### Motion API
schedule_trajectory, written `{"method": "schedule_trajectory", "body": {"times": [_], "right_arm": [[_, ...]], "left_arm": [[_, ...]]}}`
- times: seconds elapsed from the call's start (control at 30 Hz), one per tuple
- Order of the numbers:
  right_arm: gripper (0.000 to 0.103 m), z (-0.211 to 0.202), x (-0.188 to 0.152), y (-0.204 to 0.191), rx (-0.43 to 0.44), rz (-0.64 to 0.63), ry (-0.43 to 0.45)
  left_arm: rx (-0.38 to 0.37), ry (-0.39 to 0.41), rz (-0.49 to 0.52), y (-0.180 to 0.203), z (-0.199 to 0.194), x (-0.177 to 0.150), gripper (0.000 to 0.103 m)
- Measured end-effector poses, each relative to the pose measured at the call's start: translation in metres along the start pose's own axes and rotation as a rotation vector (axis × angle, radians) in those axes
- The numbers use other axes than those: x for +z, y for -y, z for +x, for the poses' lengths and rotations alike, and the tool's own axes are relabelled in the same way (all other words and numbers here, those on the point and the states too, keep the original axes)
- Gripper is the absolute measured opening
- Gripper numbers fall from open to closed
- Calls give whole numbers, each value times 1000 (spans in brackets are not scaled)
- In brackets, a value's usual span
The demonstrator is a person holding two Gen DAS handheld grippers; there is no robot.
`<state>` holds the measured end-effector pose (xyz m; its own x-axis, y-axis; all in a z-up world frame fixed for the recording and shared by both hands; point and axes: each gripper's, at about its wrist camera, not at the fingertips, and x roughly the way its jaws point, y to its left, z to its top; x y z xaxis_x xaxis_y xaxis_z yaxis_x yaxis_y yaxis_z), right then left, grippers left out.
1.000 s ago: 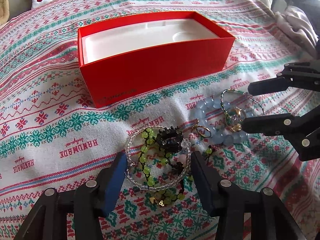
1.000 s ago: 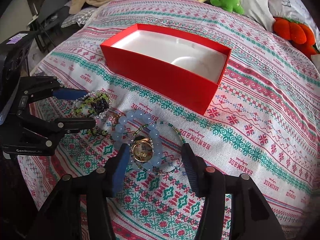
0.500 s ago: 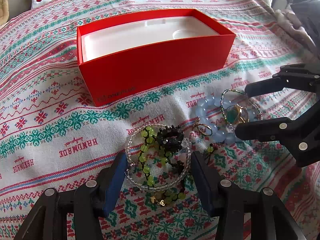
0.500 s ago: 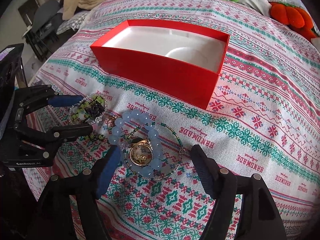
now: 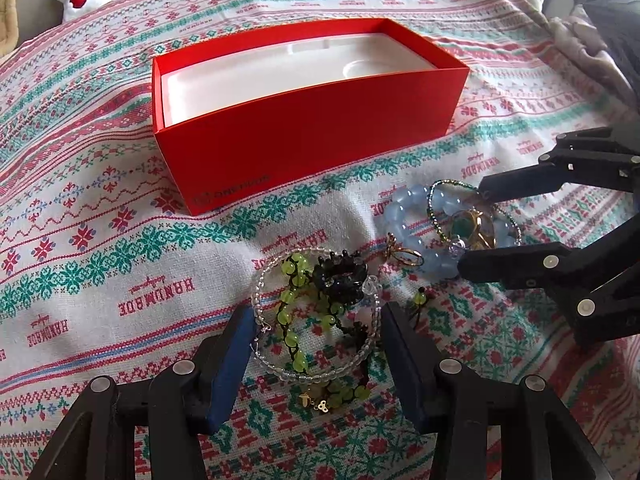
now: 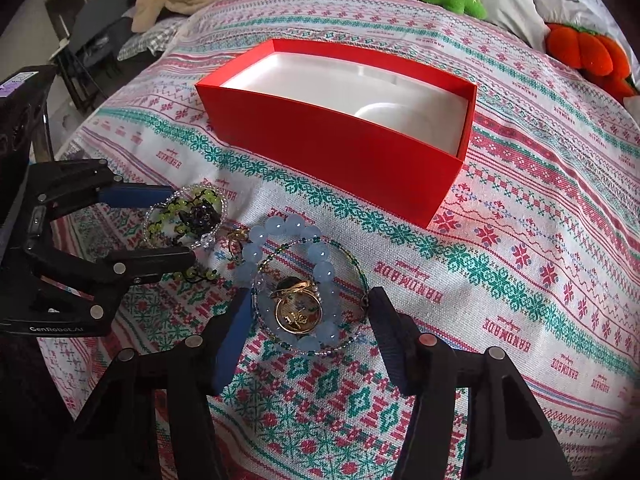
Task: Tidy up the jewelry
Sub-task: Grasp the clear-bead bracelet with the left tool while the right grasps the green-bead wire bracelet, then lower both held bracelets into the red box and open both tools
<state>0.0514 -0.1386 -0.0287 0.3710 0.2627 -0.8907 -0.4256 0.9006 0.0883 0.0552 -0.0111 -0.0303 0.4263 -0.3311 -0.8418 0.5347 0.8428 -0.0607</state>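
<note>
Vs half a second back: right hand-held gripper point(image 6: 306, 316) had its jaws spread wider, now closing in again — fingers straddle the pale blue bead bracelet point(image 6: 288, 276) but pads aren't pressing on it, nothing held. Jewelry itself hasn't shifted. Left hand-held gripper point(image 5: 318, 330) unchanged: jaws about half open, either side of the clear bead bracelet point(image 5: 316, 314), pads right at its edges; can't tell if they touch, nothing lifted.

Layout on the patterned bedspread point(image 6: 520, 280):
- Red box point(image 5: 304, 136) — open top, white insert, long axis running left-right across the left wrist view, right end angled slightly away. No jewelry in it.
- Left pile: clear bead bracelet lying flat, green bead strand point(image 5: 294, 312) and black beaded piece point(image 5: 340, 278) inside it.
- Right pile: pale blue bead bracelet flat, thin green bead loop point(image 6: 352, 264) overlapping it, gold pendant point(image 6: 298, 314) in the middle.
- Small gold ring point(image 5: 406, 254) between the two piles.

All of it sits near the box's front wall, not touching it.
</note>
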Motion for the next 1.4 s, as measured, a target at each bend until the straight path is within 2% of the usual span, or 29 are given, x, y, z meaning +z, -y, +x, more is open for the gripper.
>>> {"method": "schedule_trajectory", "body": {"times": [0.57,0.93,1.4], "right_arm": [[61,-34,16,7,-16,17,89],[61,-65,48,12,-31,30,188],[61,-82,77,30,-63,75,261]], "left_arm": [[5,98,-20,-9,-36,14,54],[39,198,-4,-1,-60,58,54],[126,207,30,-5,-48,100,54]]}}
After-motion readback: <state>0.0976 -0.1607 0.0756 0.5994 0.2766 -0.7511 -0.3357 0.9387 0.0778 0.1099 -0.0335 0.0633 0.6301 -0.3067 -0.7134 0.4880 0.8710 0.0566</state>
